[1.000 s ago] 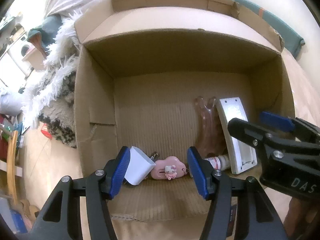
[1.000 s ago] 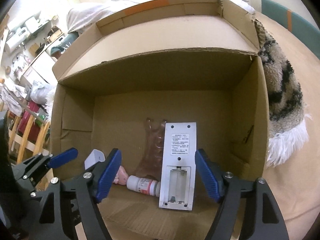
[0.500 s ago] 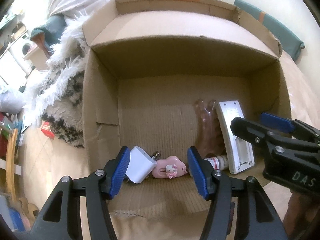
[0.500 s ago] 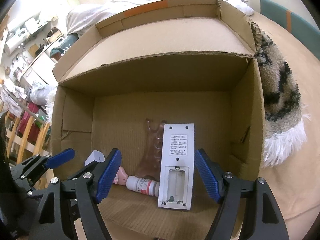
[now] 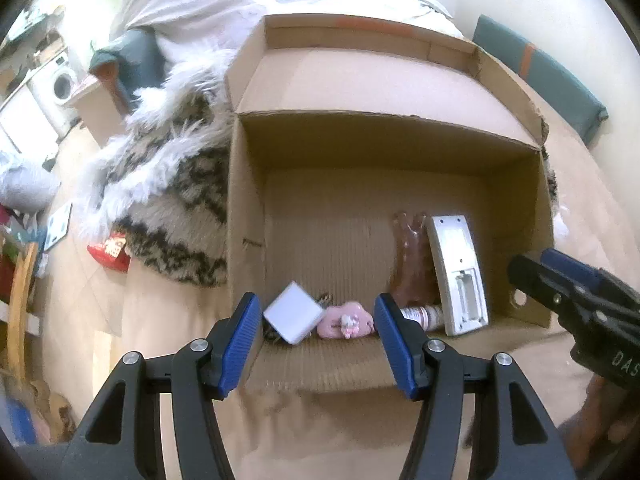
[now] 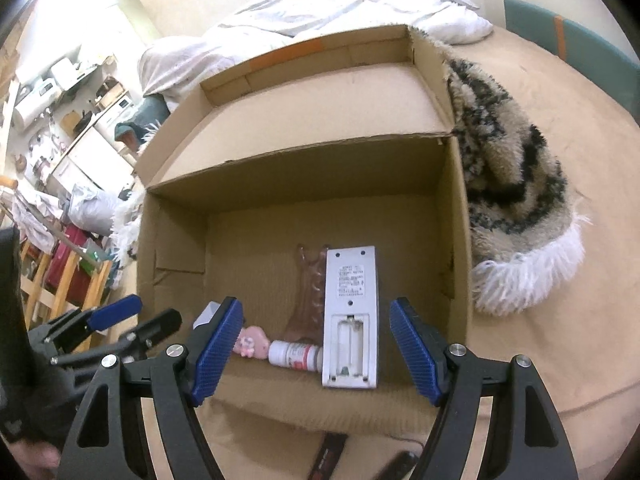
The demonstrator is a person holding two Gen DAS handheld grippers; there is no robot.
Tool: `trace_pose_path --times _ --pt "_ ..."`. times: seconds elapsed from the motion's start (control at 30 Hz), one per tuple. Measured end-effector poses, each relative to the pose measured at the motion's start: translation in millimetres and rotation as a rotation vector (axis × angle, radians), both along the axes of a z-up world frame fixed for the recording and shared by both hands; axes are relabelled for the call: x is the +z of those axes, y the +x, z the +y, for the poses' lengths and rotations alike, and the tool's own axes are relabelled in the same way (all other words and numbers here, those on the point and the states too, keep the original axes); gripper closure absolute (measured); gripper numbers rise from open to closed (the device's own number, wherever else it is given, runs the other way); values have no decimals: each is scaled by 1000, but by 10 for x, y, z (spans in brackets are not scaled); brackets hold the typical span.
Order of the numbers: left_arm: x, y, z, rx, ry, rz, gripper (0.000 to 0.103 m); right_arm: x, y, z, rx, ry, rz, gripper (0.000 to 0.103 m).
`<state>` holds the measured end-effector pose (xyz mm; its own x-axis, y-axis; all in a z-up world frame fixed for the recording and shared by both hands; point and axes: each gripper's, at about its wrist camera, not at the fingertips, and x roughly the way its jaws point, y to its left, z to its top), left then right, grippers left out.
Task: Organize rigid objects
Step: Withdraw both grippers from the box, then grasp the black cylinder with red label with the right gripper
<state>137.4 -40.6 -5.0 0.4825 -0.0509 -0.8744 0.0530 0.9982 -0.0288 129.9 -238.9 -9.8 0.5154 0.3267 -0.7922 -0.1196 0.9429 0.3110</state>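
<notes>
An open cardboard box (image 5: 248, 216) (image 6: 456, 216) lies on a tan bed surface. Inside near the front edge lie a white charger plug (image 5: 293, 313), a pink cartoon charm (image 5: 346, 319) (image 6: 253, 341), a small white pill bottle (image 5: 421, 314) (image 6: 295, 354), a translucent pink comb-like piece (image 5: 410, 264) (image 6: 307, 292) and a white remote (image 5: 458, 268) (image 6: 351, 316), back up, battery bay open. My left gripper (image 5: 315, 342) is open and empty in front of the plug and charm. My right gripper (image 6: 316, 350) is open and empty in front of the remote.
A shaggy black-and-cream rug (image 5: 168, 184) (image 6: 508, 184) lies behind and beside the box. A white duvet (image 6: 320, 12) is at the back. A red packet (image 5: 110, 248) lies left of the box. Dark objects (image 6: 330, 454) lie on the bed under the right gripper.
Both grippers have pulled back from the box, so more of its outside and surroundings shows. The objects inside have not moved. Both stay open.
</notes>
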Motion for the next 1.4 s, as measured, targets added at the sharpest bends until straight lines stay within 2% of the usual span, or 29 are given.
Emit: trace_pose_path --times 0.2,0.4,0.7,0.83,0.97,1.07,1.27,1.3,1.33,1.4 --pt "60 -240 82 0 26 -15 47 32 -251 -16 4 18 10 23" --pt "57 -463 227 28 4 -6 47 4 -469 -22 1 23 27 23" --pt "-143 -658 422 93 -25 50 46 -153 -722 -85 -46 52 98 23" --pt "-318 -667 511 140 27 80 46 -293 -741 -170 -90 98 158 23" --pt "-418 -621 647 201 -28 130 46 -449 -685 -268 -149 130 214 23" --pt "-467 -579 684 230 -40 151 46 -588 -627 -324 -187 157 266 23" --pt "-525 -556 645 225 -66 192 46 -844 -557 -178 -126 176 376 23" --pt "-528 -557 631 221 -71 195 46 -892 -550 -121 -104 162 398 29" --pt "-527 -559 618 218 -74 196 46 -956 -543 -38 -73 132 424 39" --pt "-523 -561 588 209 -73 194 46 -1073 -537 123 -24 50 462 49"
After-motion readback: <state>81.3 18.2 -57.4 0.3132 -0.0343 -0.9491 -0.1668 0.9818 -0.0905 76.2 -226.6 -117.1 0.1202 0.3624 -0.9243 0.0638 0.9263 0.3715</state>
